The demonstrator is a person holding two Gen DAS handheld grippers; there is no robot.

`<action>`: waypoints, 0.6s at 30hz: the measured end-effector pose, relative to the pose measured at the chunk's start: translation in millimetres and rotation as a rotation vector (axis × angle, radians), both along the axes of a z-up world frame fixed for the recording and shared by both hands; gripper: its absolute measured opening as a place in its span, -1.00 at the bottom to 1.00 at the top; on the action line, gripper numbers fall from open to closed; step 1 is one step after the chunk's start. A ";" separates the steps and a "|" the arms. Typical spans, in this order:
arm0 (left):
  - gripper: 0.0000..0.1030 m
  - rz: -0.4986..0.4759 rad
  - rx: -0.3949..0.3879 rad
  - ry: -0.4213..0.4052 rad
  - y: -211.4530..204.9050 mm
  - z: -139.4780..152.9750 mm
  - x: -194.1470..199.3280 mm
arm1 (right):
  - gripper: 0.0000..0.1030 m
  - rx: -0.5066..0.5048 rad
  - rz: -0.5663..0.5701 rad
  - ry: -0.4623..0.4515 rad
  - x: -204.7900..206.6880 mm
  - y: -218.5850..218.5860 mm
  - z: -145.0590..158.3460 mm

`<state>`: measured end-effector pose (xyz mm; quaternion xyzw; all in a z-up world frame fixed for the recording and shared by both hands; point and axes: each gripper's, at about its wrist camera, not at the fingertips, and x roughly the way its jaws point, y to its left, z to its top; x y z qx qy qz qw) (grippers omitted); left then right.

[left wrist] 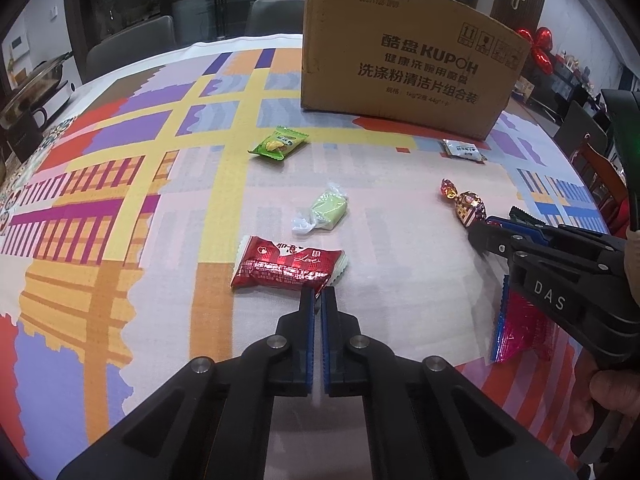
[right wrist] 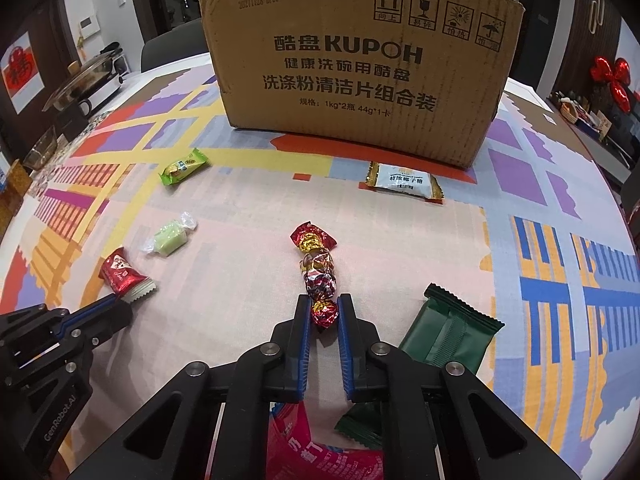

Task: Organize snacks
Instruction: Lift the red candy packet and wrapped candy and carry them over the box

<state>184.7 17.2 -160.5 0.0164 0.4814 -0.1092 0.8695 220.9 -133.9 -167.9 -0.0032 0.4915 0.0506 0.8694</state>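
Observation:
Snacks lie on a patterned tablecloth before a cardboard box [left wrist: 404,52] [right wrist: 360,64]. My left gripper [left wrist: 318,294] [right wrist: 122,303] is shut on the near edge of a red "Love" packet [left wrist: 286,266] [right wrist: 120,274]. My right gripper [right wrist: 325,310] [left wrist: 486,222] is shut on the near twisted end of a foil-wrapped candy [right wrist: 318,268] [left wrist: 466,202]. A green packet [left wrist: 280,143] [right wrist: 184,167], a pale green candy [left wrist: 326,210] [right wrist: 170,234] and a white packet [left wrist: 464,150] [right wrist: 404,180] lie loose.
A dark green packet [right wrist: 448,330] lies right of the right gripper and a pink packet [right wrist: 316,444] [left wrist: 520,328] lies under it. A pot [right wrist: 80,80] and chairs stand past the table's far left edge.

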 end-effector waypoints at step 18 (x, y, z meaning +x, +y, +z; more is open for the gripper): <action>-0.94 -0.006 0.007 -0.024 1.0 15.9 -6.5 | -0.73 0.010 0.014 -0.031 -4.2 3.5 10.8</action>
